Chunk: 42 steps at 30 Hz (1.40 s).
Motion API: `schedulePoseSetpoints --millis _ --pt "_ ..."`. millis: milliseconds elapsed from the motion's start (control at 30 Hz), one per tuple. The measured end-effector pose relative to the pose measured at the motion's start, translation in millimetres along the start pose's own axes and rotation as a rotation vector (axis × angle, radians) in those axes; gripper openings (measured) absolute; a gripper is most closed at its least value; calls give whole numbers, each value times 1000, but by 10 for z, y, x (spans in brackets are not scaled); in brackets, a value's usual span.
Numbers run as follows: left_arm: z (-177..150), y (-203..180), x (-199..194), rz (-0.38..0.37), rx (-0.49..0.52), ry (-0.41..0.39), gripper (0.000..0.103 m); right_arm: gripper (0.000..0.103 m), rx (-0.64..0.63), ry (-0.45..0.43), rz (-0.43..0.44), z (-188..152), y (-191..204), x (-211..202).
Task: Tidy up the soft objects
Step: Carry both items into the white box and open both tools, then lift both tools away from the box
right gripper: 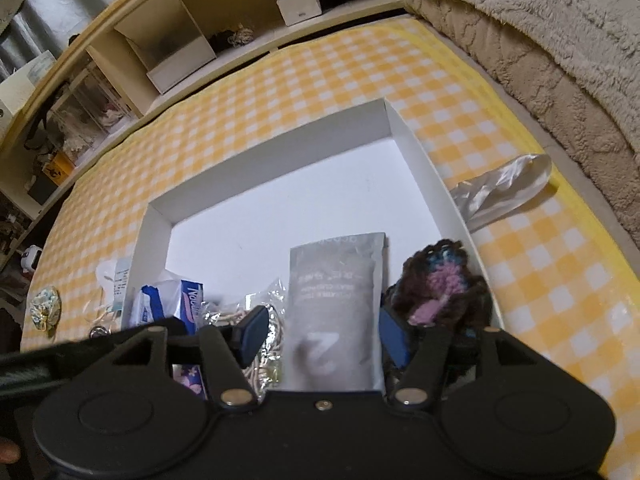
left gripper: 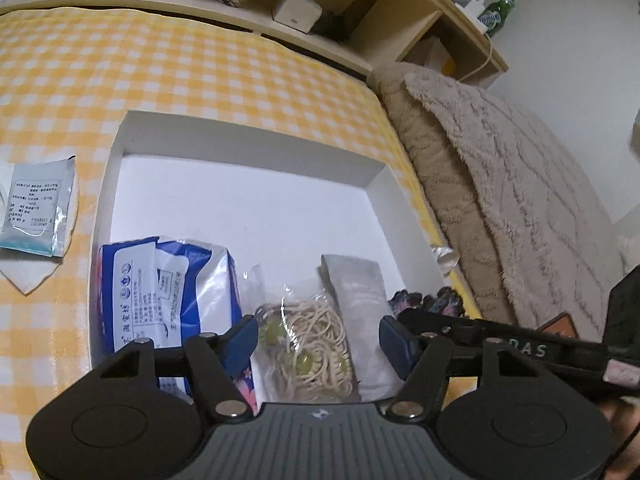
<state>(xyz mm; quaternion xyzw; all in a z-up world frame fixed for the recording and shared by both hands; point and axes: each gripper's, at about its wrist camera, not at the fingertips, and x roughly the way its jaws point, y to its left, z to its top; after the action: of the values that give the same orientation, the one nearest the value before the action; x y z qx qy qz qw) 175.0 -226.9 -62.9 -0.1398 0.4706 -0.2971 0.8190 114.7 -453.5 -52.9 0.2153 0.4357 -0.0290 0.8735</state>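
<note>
Nearest us, our left gripper [left gripper: 318,338] hangs with its jaws spread and released over the bag of cream hair ties [left gripper: 310,350]; nothing is pinched. Our right gripper [right gripper: 320,338] is likewise released, its blue pads standing either side of the grey pouch [right gripper: 338,300] without pressing it, so far as we can tell.

Both items lie inside the white box [right gripper: 276,160], which sits on the yellow checked cloth [right gripper: 320,76]. At nine o'clock in the box stands the blue tissue pack [left gripper: 168,292]; at three o'clock the dark crocheted piece [right gripper: 442,280] leans against the box wall.

Outside the box we count leftovers: a packet with a face mask [left gripper: 36,208] at nine o'clock, a white satin scrunchie [right gripper: 504,188] at two o'clock, and a small pale scrunchie [right gripper: 44,306] far at nine.

We judge the risks thus: our two grippers work close together and may knock each other; a pad could snag the crinkly bag as we withdraw and drag it out; the crocheted piece could tip over the wall.
</note>
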Motion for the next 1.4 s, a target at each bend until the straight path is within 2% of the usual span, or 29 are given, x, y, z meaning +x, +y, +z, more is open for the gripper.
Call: schedulePoseSetpoints --millis 67,200,367,500,633,1067,1400 --pt "-18 -1 17 9 15 7 66 61 -19 5 0 -2 2 -35" --pt "-48 -33 23 30 54 10 66 48 -94 49 -24 -21 45 12" --pt "-57 -81 -21 72 122 4 66 44 -201 130 -76 -79 117 221" --pt "-62 -78 -80 92 156 -1 66 44 -292 136 -139 -130 148 302" --pt "-75 -71 -129 105 170 -1 66 44 -359 143 -161 -161 212 293" --pt "-91 -164 -433 145 212 -36 68 43 -337 13 -108 -100 280 -278" --pt "-121 -281 -783 163 247 -87 80 56 -294 -101 -58 -117 386 -831"
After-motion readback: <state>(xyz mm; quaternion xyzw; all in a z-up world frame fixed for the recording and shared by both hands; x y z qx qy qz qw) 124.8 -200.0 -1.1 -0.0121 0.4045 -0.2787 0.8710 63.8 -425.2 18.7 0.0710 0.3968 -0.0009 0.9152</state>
